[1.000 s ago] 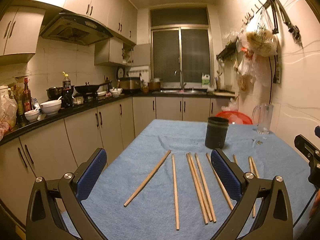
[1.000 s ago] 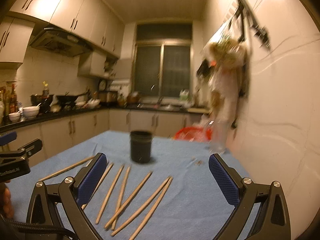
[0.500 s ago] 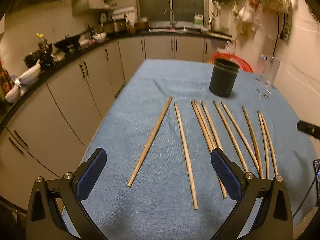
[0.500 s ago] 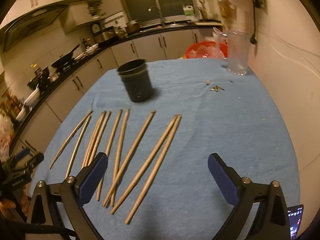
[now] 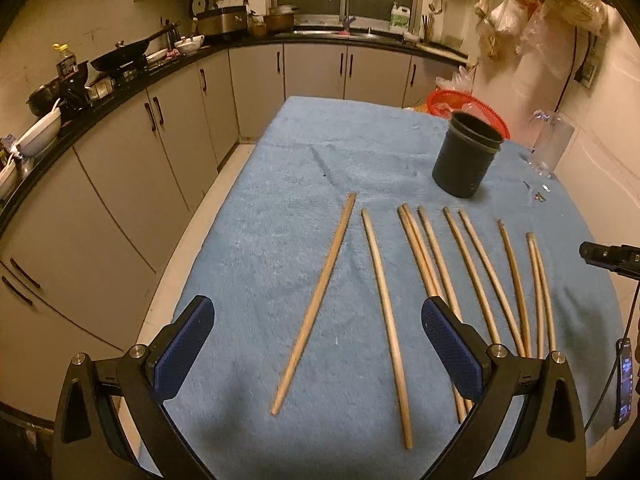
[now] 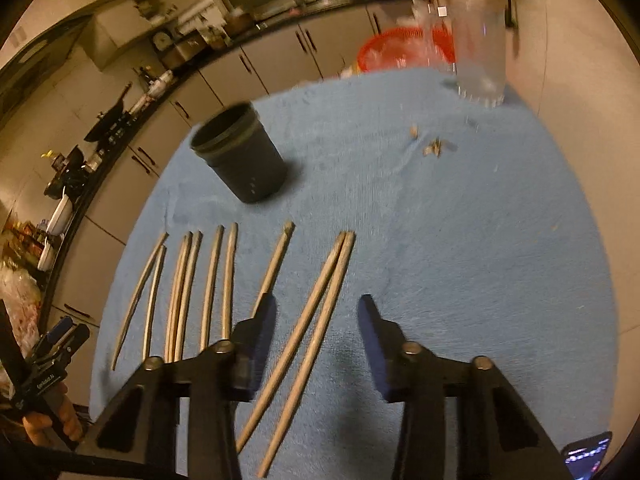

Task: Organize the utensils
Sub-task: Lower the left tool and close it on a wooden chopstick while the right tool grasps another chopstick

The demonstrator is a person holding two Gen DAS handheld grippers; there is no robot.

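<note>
Ten or so long, thin wooden chopsticks [image 5: 316, 304] lay spread in a loose fan on the blue terry-cloth table cover [image 5: 280, 184], thick ends pointing far, toward the dark cylindrical plastic holder [image 5: 466, 156] that stood upright just beyond them. Going left to right, the left gripper [image 5: 316, 344] hung above the near left part of the fan with its blue-padded jaws wide apart and nothing in them; the two leftmost sticks lay on the cloth below the gap. Farther right the sticks ran closer together, several in touching pairs. At the right end the right gripper [image 6: 316, 320] was closing its jaws around the rightmost touching pair of chopsticks [image 6: 320, 304], the pads not yet pressing on them, so it held nothing.

Such sticks looked light, stiff and smooth, likely to roll or slip on the nap, and a pair could scissor apart if pinched off-centre. A hold near the middle, across both sticks at once, seemed the safest way to keep them level for tipping into the holder.

Small white lettering showed on the left gripper's body in the right wrist view, too small to read
</note>
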